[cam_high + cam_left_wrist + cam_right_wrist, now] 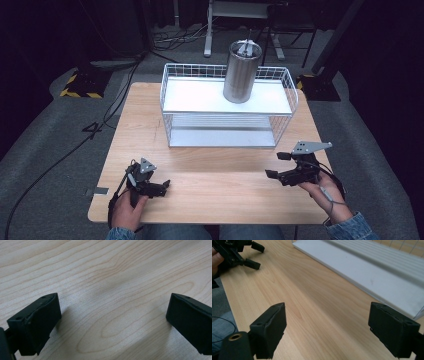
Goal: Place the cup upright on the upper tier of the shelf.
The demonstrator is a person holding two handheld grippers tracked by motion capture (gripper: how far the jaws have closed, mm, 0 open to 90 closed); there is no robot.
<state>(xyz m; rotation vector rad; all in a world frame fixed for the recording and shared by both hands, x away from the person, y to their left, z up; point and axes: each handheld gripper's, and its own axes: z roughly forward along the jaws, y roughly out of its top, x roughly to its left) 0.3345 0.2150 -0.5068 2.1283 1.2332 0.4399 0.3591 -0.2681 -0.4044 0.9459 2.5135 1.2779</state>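
Observation:
A ribbed metal cylinder (242, 72) stands upright on the top tier of a white wire shelf (172, 95) at the far middle of the wooden table (140, 130). My left gripper (164, 187) rests low over the near left of the table, open with nothing between its jaws. The left gripper view has bare wood between the wide-apart jaws of the left gripper (113, 300). My right gripper (276, 165) hovers at the near right, open and empty. In the right gripper view, the right gripper (327, 307) points across the table, with the shelf's white lower board (374, 272) ahead on the right and the left gripper (259, 256) far off.
A person's hands hold both grippers from the near edge. Black cables (60, 160) run across the grey floor to the left. A table leg and dark stands are behind the table. Bare wood lies between the grippers and the shelf.

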